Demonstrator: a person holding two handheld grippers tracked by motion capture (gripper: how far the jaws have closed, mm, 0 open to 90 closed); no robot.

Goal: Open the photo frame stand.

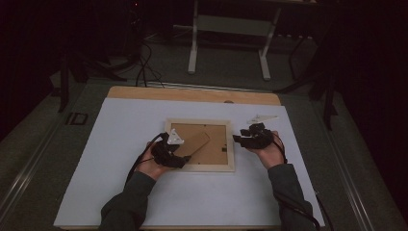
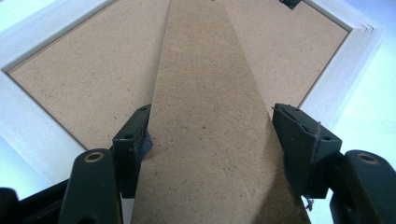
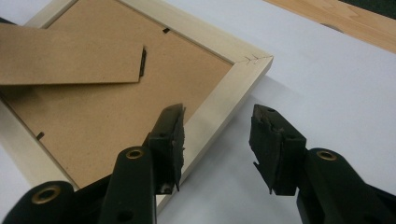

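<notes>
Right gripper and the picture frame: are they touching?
Cannot tell. In the right gripper view the right gripper stands open astride the frame's side rail, one jaw overlapping the wood; contact or hovering isn't clear.

Looks like a lab / recording setup, not a home. Dark room, black surroundings, light falling mostly on the work table (image 1: 120,192), which has a white sheet over a wooden top (image 1: 192,94). Grey carpeted floor (image 1: 29,144). Loose cables (image 1: 143,67) run across the floor behind the table, near dark stand legs (image 1: 72,72). White metal frame of another bench or desk (image 1: 231,33) at the back. Person holds a cabled handheld gripper in each hand: data-capture rig.
</notes>
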